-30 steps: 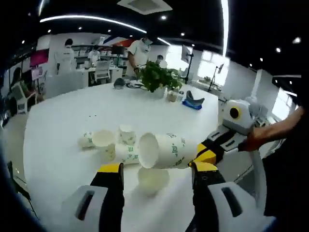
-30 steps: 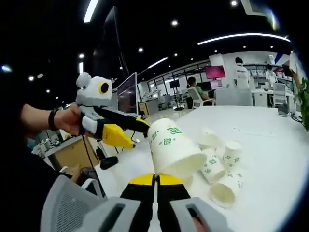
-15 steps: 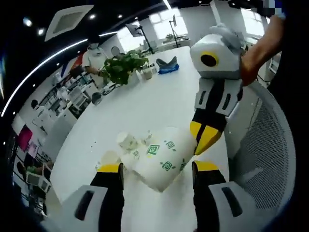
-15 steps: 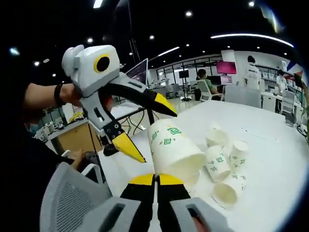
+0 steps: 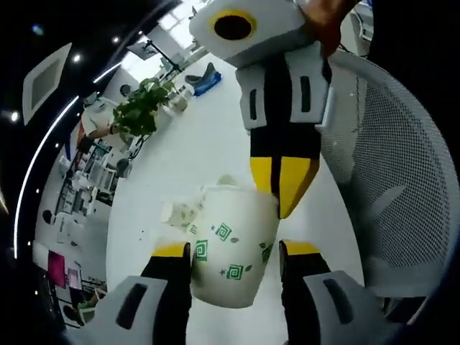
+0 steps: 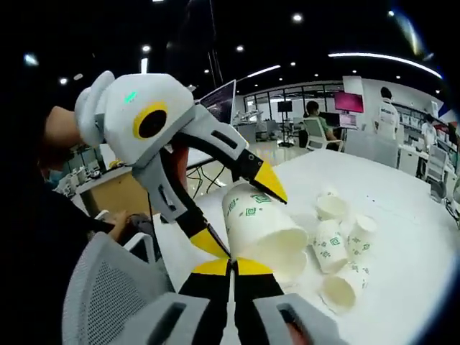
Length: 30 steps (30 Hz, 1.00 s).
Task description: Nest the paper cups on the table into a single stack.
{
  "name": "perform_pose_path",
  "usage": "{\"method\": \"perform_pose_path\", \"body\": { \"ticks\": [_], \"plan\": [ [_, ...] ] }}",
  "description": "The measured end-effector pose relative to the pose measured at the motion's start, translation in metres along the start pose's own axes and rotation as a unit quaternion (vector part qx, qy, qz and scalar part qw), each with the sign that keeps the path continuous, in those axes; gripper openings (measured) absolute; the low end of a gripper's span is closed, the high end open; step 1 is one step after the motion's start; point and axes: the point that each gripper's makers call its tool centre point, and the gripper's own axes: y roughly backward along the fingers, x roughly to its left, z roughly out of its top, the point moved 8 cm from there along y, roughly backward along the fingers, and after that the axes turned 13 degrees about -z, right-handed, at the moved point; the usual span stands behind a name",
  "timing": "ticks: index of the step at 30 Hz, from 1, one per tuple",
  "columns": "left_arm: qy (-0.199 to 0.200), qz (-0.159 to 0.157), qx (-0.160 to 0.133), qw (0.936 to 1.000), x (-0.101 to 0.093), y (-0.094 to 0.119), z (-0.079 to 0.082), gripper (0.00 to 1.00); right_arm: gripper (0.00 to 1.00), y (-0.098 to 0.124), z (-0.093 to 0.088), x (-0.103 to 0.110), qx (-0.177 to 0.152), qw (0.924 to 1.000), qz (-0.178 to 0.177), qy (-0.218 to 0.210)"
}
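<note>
A white paper cup (image 6: 262,228) with green marks lies on its side in the air, and my right gripper (image 6: 231,266) is shut on its rim. In the left gripper view the same cup (image 5: 226,251) sits base-first between the spread jaws of my left gripper (image 5: 233,248), which is open and straddles it. The right gripper (image 5: 284,190) reaches down from the top of that view onto the cup's far rim. The left gripper (image 6: 241,215) comes in from the left, with one yellow tip above the cup and one below. Several loose cups (image 6: 338,241) lie on the white table (image 6: 392,198).
A grey mesh chair (image 5: 388,180) stands at the table's near edge, and its back (image 6: 100,287) is under the grippers. A potted plant (image 5: 140,111) and a blue object (image 5: 201,77) sit far across the table. People work at desks in the background.
The left gripper has come closer to the held cup, so its open jaws now straddle the cup's base. The right gripper has kept its hold and barely moved.
</note>
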Motion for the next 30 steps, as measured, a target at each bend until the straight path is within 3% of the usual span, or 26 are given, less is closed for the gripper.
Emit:
{"method": "perform_pose_path", "body": {
  "ticks": [8,14,16,25,28,30],
  "plan": [
    [0.027,0.009,-0.008,0.9996,-0.002,0.004,-0.006,0.39,0.00,-0.002,0.008,0.004,-0.007,0.9999,0.006,0.011],
    [0.081,0.027,-0.042,0.9955,-0.004,0.014,-0.012,0.37,0.00,-0.001,0.018,0.006,-0.016,0.9998,0.005,-0.010],
    [0.099,0.032,-0.053,0.9931,-0.006,0.016,-0.014,0.36,0.06,-0.001,0.022,0.005,-0.018,0.9998,-0.002,-0.010],
    [0.200,0.070,-0.103,0.9719,-0.011,0.028,-0.029,0.36,0.34,0.001,0.020,-0.008,-0.019,0.9985,-0.032,-0.040],
    [0.229,0.085,-0.122,0.9621,-0.010,0.032,-0.033,0.36,0.44,0.003,0.018,-0.011,-0.022,0.9971,-0.045,-0.058],
    [0.256,0.099,-0.137,0.9518,-0.008,0.034,-0.038,0.36,0.50,0.003,0.013,-0.016,-0.019,0.9962,-0.056,-0.064]
  ]
}}
